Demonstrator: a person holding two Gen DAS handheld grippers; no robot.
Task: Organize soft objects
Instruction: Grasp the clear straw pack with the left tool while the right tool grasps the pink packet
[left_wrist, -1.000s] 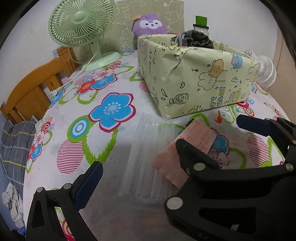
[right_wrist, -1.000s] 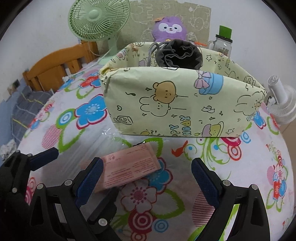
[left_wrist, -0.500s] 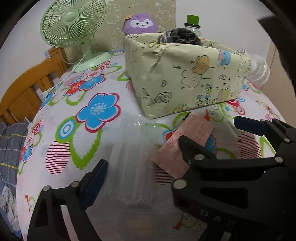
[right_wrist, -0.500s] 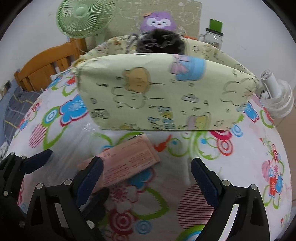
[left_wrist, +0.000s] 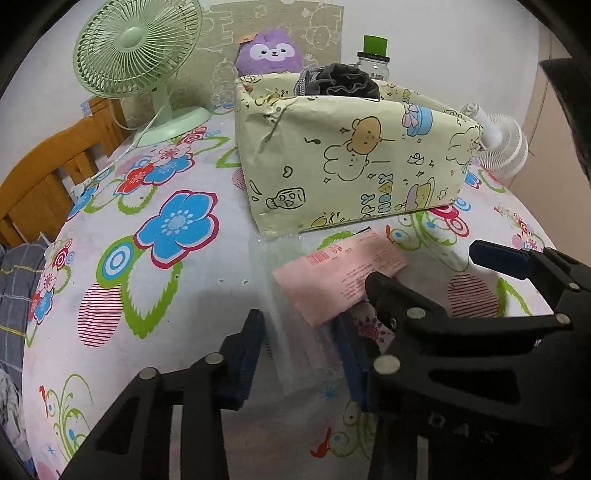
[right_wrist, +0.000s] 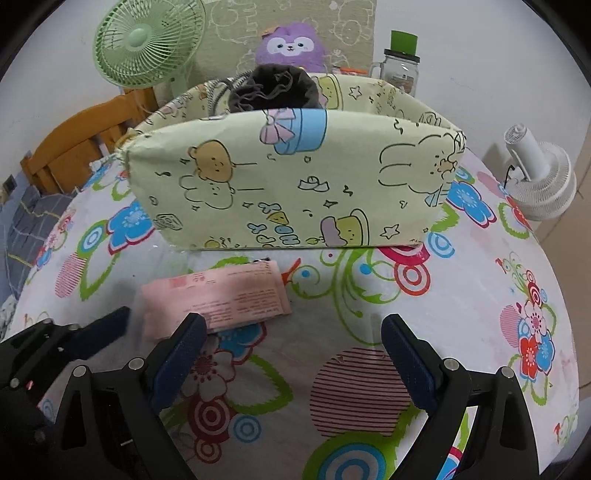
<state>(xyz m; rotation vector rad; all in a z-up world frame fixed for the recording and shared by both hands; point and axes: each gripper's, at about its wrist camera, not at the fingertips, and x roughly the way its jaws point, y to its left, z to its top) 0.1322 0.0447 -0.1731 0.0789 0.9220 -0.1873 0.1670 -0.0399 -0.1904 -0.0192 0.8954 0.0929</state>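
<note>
A clear air-cushion packing sheet (left_wrist: 295, 325) lies on the flowered tablecloth, with a pink paper slip (left_wrist: 340, 273) on it. My left gripper (left_wrist: 301, 354) has closed in around the sheet's near end; the fingers are narrow and press it. The pale green cartoon-print box (left_wrist: 351, 162) stands behind, with a dark cloth (left_wrist: 347, 83) inside. My right gripper (right_wrist: 291, 354) is open and empty over the table, right of the pink slip (right_wrist: 218, 295), facing the box (right_wrist: 295, 184). Its black frame shows in the left wrist view (left_wrist: 517, 258).
A green desk fan (left_wrist: 136, 62) stands far left, a purple plush (left_wrist: 271, 53) and a green-lidded jar (left_wrist: 373, 55) behind the box. A small white fan (right_wrist: 535, 181) sits at the right. A wooden chair (left_wrist: 48, 177) is beyond the table's left edge.
My left gripper's fingers have closed from wide open to narrow on the clear cushion sheet. Both grippers moved forward towards the box.
</note>
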